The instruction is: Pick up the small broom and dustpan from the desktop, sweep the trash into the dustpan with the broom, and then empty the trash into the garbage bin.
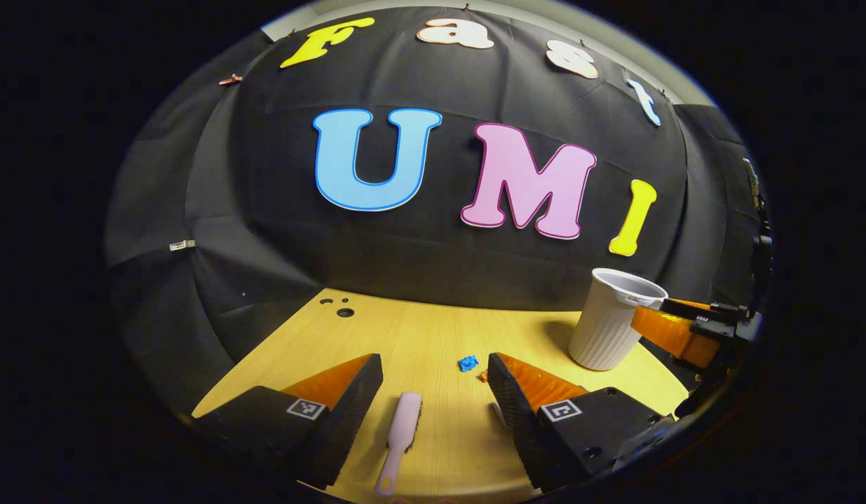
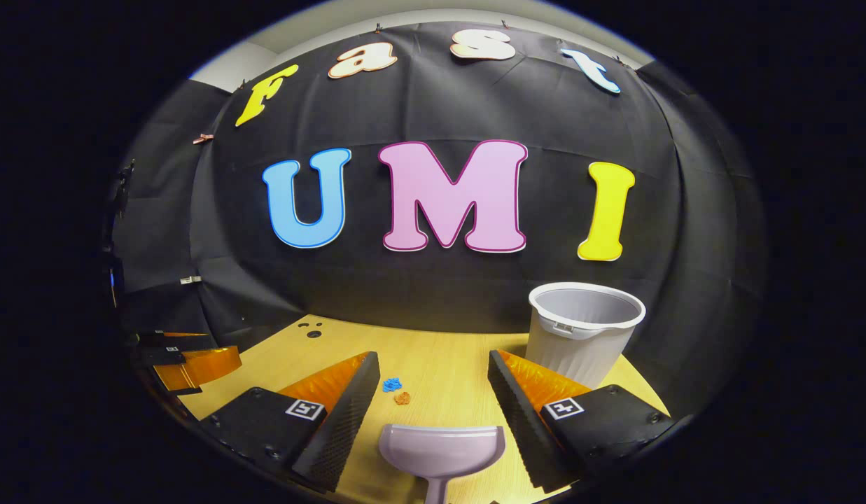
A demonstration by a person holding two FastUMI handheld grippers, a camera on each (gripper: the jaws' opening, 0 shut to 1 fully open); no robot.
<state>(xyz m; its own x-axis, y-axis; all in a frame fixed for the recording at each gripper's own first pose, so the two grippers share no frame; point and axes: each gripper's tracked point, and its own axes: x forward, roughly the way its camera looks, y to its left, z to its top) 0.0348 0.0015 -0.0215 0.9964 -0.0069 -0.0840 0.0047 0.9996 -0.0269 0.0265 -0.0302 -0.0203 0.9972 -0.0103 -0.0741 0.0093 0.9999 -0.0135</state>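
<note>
Left gripper view: my left gripper [image 1: 435,378] hangs low over the desk [image 1: 433,329], jaws spread wide, nothing between the pads. The broom [image 1: 399,439] lies flat on the desk right in the gap between my fingers, closer to the left finger [image 1: 348,413], touching neither as far as I can see; handle end points back toward me, head forward. Just ahead of the right fingertip sits a blue scrap [image 1: 468,363], with an orange scrap [image 1: 483,376] half hidden against that finger's tip. Ahead and to the right stands the bin [image 1: 613,319], upright, open mouth up. The right gripper [image 1: 688,329] shows at the far right edge, just beside the bin; whether it touches the bin I cannot tell.

Right gripper view: my right gripper [image 2: 434,378] also hangs low over the desk [image 2: 440,357], wide open, holding nothing. The dustpan [image 2: 441,451] lies between my fingers, near me, mouth forward, handle back toward me and cut off at the bottom edge. Blue scrap [image 2: 392,384] and orange scrap [image 2: 402,398] lie ahead of the pan, just beside my left fingertip, close together. Bin [image 2: 583,332] stands ahead-right, right behind my right finger [image 2: 524,399]. The left gripper [image 2: 194,364] pokes in at the far left edge, its opening unclear from here.
</note>
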